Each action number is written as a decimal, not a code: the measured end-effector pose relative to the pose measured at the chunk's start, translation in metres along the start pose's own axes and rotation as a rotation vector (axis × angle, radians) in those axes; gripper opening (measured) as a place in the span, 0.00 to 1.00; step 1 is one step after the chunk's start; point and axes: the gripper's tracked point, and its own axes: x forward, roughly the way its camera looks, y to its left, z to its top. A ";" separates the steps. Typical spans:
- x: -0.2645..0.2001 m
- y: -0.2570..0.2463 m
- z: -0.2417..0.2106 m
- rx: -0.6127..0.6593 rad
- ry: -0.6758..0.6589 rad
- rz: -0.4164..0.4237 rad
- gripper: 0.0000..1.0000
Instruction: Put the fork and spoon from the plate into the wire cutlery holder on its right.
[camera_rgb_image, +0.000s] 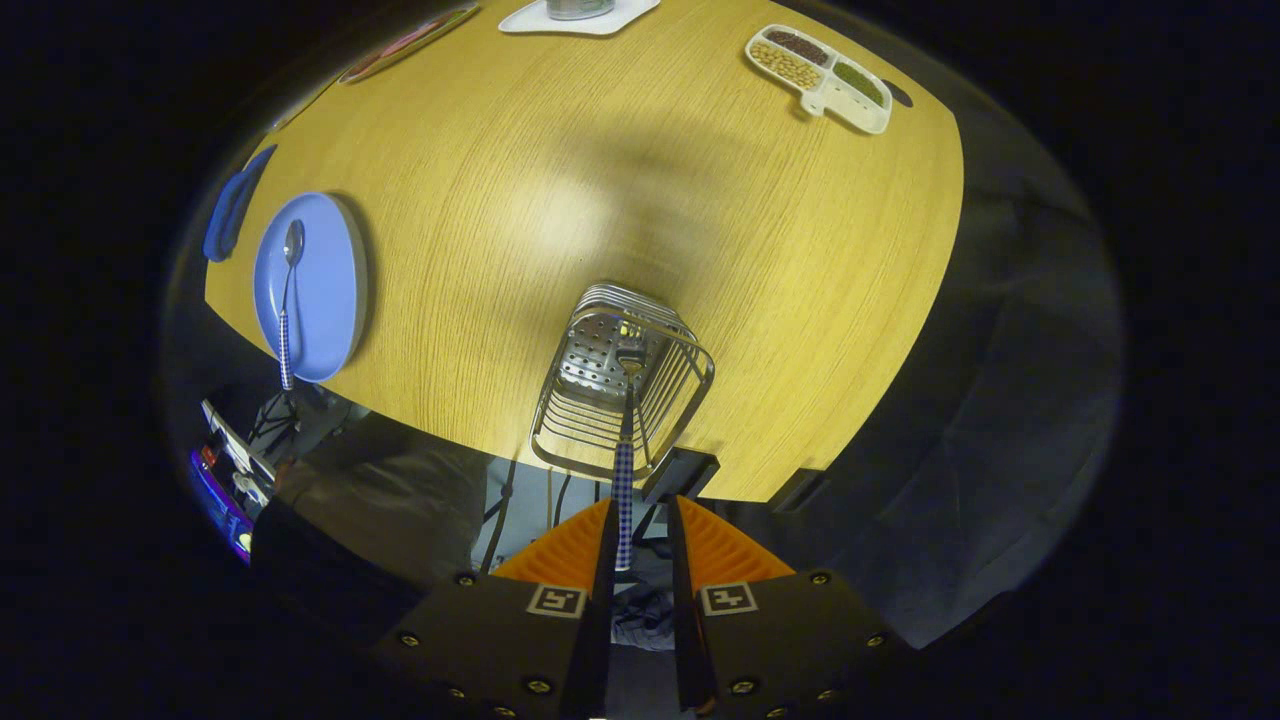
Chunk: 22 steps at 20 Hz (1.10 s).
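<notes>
The fork (625, 470) stands between the fingers, its checked handle running up from them and its head already down inside the wire cutlery holder (620, 385) just ahead. The gripper (640, 540) looks parted: the handle lies against the left finger while a gap shows on the right, so I judge the grip let go or all but let go, with the fork leaning on the holder's near rim rather than being carried.

The step in hand seems to be leaving the fork in the holder. To do it well, the fingers should stay wide and draw straight back along the handle, without brushing it sideways, since a nudge could lever the fork over the rim or tip the light wire frame, which sits close to the table (620, 180) edge.

The holder carries only the fork as far as I can see, above its perforated floor. Well off to the left of the fingers, the blue plate (330, 290) holds the spoon (288, 300), bowl away and handle overhanging the near rim; that is the remaining piece. Far beyond the holder, to the right, a white divided tray (820, 75) holds beans or grains in separate compartments.
</notes>
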 end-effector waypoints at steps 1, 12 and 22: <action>-0.004 0.002 -0.001 0.003 -0.025 -0.013 0.27; -0.032 0.094 -0.025 -0.093 -0.154 -0.032 0.27; -0.033 0.199 -0.021 -0.202 -0.186 0.025 0.27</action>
